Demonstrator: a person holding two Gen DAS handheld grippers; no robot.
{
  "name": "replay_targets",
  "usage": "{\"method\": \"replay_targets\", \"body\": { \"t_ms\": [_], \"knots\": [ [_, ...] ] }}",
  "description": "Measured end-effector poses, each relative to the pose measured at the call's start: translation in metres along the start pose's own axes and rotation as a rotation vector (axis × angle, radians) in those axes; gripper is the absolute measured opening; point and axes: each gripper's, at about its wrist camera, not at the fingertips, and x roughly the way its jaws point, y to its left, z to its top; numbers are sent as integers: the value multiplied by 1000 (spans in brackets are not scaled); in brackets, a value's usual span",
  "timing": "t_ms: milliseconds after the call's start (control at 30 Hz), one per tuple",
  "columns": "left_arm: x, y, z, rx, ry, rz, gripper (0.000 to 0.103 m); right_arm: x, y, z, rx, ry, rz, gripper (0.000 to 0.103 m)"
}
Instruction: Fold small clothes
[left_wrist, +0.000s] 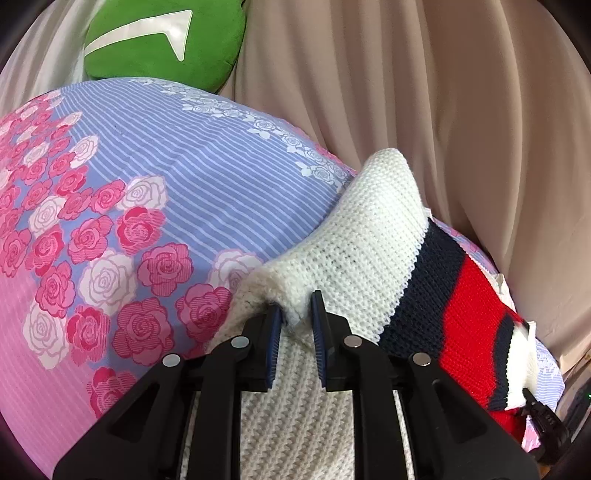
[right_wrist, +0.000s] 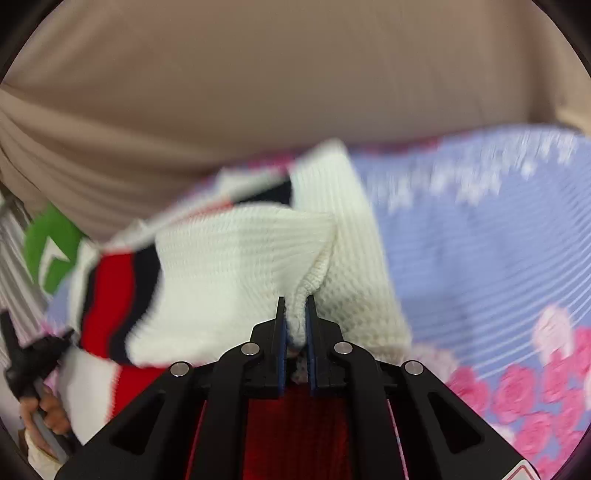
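Note:
A small knitted sweater (left_wrist: 369, 236), white with navy and red stripes, lies on a flowered bedsheet (left_wrist: 147, 177). My left gripper (left_wrist: 297, 306) is shut on a thick fold of its white knit, which bulges between the blue pads. In the right wrist view the same sweater (right_wrist: 240, 273) is lifted and blurred, and my right gripper (right_wrist: 295, 310) is shut on a bunched white edge of it. The other gripper (right_wrist: 26, 354) and the hand holding it show at the lower left of that view. The right gripper's tip (left_wrist: 543, 417) peeks in at the left view's lower right.
The bedsheet (right_wrist: 480, 240) is blue-striped with pink and white roses. A beige curtain (left_wrist: 424, 92) hangs behind the bed. A green cushion (left_wrist: 162, 40) with a white mark sits at the back left.

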Motion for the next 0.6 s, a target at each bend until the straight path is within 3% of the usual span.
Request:
{"method": "replay_targets", "body": {
  "t_ms": [133,167,200,267,433,600],
  "knots": [
    [0,0,1,-3,-1,0,16,-9,-6,-2,48,-38,-5,12],
    [0,-1,1,-3,-1,0,16,-20,-7,-1,78,-87,-34,13],
    [0,-1,1,-4,-1,1,16,-33,-3,-1,73,-141,-73,22],
    [0,-1,1,-3,-1,4,16,-49,25,1,-17,-201,-79,23],
    [0,-3,1,7,-1,16,17,-18,138,1,-275,-68,145,21],
    [-1,-4,1,4,-1,13,17,60,239,-3,-418,80,232,17]
  ]
}}
